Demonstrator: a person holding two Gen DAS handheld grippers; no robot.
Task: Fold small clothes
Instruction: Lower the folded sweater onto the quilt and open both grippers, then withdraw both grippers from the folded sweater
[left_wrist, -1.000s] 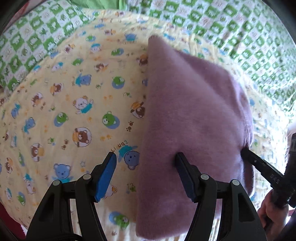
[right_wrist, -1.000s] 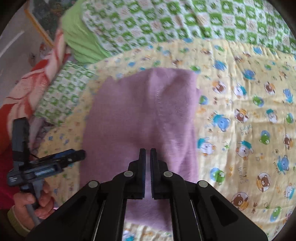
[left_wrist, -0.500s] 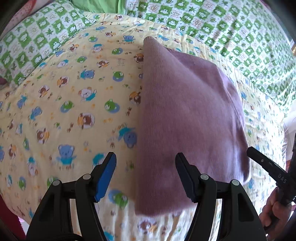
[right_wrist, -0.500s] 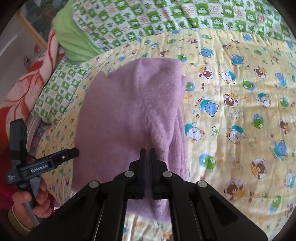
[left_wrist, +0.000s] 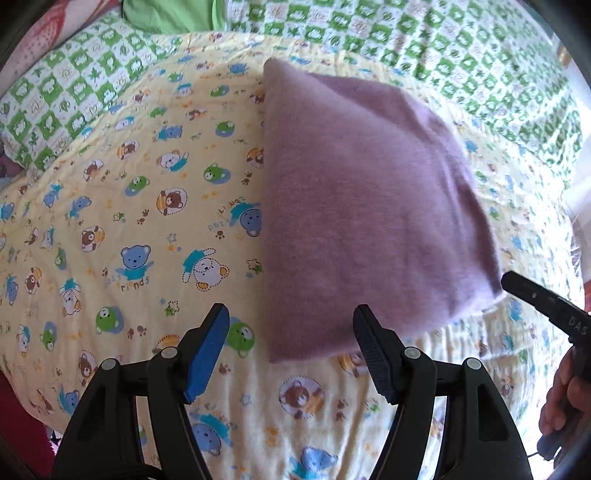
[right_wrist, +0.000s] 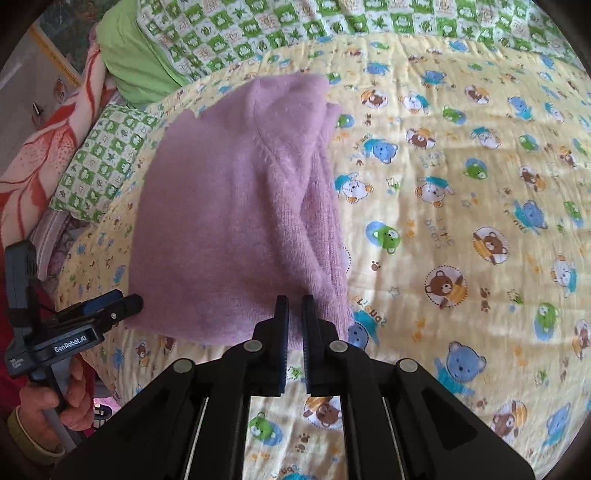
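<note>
Two claws in view, both off the garment. Left claw was spread wide, blue pad on its left finger, black ribbed pad on the right, nothing between them; it sat low centre in the left wrist frame, over the yellow bear-print quilt. The near edge of the purple knit garment fell between the two fingertips in that frame, but I couldn't tell any contact.

Right claw was closed to a thin slit, fingers almost touching, gripping nothing. Its tips overlapped the garment's near hem at lower centre of the right wrist frame; touching or hovering, couldn't tell.

Garment lay folded into a rough rectangle on the quilt, centre-right in the left wrist frame, centre-left in the right wrist frame. Right wrist view showed stacked layers along its right side, with a ribbed layer below the fuzzy top one. Slightly blurred at the lower edge.

Cross views: the right claw's black tip poked in at the right edge of the left wrist frame, just beside the garment's lower right corner, with a hand below it. Left claw appeared at the lower left of the right wrist frame, near the garment's lower left corner, handle held by a hand.

Green-and-white checked blanket ran along the top of both frames; a green cushion sat upper left in the right wrist frame.
</note>
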